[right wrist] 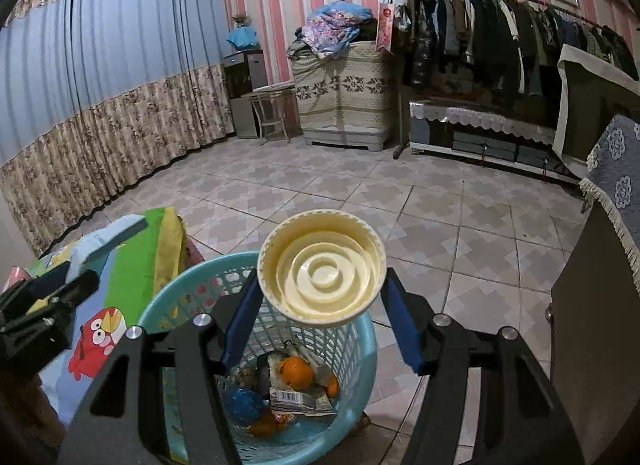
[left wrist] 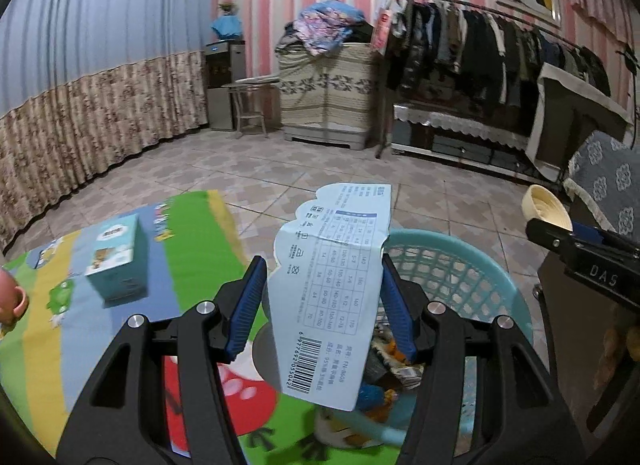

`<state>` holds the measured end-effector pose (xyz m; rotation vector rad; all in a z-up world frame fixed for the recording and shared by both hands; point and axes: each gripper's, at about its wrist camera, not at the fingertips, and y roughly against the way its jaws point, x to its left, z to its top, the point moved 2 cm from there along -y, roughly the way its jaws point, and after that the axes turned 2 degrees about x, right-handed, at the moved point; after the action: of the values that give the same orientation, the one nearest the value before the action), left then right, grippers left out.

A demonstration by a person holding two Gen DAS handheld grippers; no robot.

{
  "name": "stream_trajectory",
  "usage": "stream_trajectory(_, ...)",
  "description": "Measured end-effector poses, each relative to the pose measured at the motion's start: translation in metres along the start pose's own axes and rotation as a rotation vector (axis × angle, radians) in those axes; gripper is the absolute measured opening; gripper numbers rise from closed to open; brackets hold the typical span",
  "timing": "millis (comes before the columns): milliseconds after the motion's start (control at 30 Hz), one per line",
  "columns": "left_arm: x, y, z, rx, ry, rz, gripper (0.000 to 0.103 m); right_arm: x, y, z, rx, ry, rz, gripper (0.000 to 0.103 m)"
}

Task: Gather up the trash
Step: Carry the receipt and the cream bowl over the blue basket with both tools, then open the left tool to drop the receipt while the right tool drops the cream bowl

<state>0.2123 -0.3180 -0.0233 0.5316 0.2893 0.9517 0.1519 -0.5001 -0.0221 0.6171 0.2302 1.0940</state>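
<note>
My left gripper is shut on a pale blue paper tag printed with a size table and a barcode; the tag stands upright over the near rim of the turquoise mesh basket. My right gripper is shut on a cream plastic cup, held bottom-forward above the same basket. Inside the basket lie orange peels, a crumpled wrapper and a blue scrap. The right gripper with the cup shows at the right edge of the left wrist view.
A colourful cartoon cloth covers the surface on the left, with a light blue box standing on it. A dark cabinet stands right of the basket. Tiled floor, a clothes rack and curtains lie beyond.
</note>
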Motion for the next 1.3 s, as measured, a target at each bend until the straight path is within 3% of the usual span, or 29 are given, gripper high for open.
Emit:
stream_trajectory(567, -0.039, -0.038, 0.002, 0.042, -0.068, -0.030, 0.056, -0.003, -0.007, -0.005, 0.014, -0.024, 0.000, 0.060)
stream_trajectory(667, -0.038, -0.039, 0.002, 0.055, -0.062, -0.031, 0.066, -0.003, -0.007, -0.004, 0.015, -0.024, -0.002, 0.060)
stream_trajectory(1000, -0.006, -0.017, 0.005, 0.025, -0.018, 0.055, 0.091, -0.001, -0.013, -0.010, 0.028, -0.016, 0.000, 0.060)
stream_trajectory(1233, 0.040, 0.030, -0.002, -0.023, 0.051, 0.135, 0.097, 0.029, -0.031, -0.023, 0.058, 0.011, 0.052, 0.060)
stream_trajectory(1267, 0.048, 0.037, -0.004, -0.027, 0.062, 0.146, 0.097, 0.036, -0.032, -0.024, 0.054, 0.009, 0.064, 0.064)
stream_trajectory(1300, 0.054, 0.044, -0.006, -0.030, 0.071, 0.158, 0.097, 0.040, -0.033, -0.023, 0.054, 0.007, 0.072, 0.078)
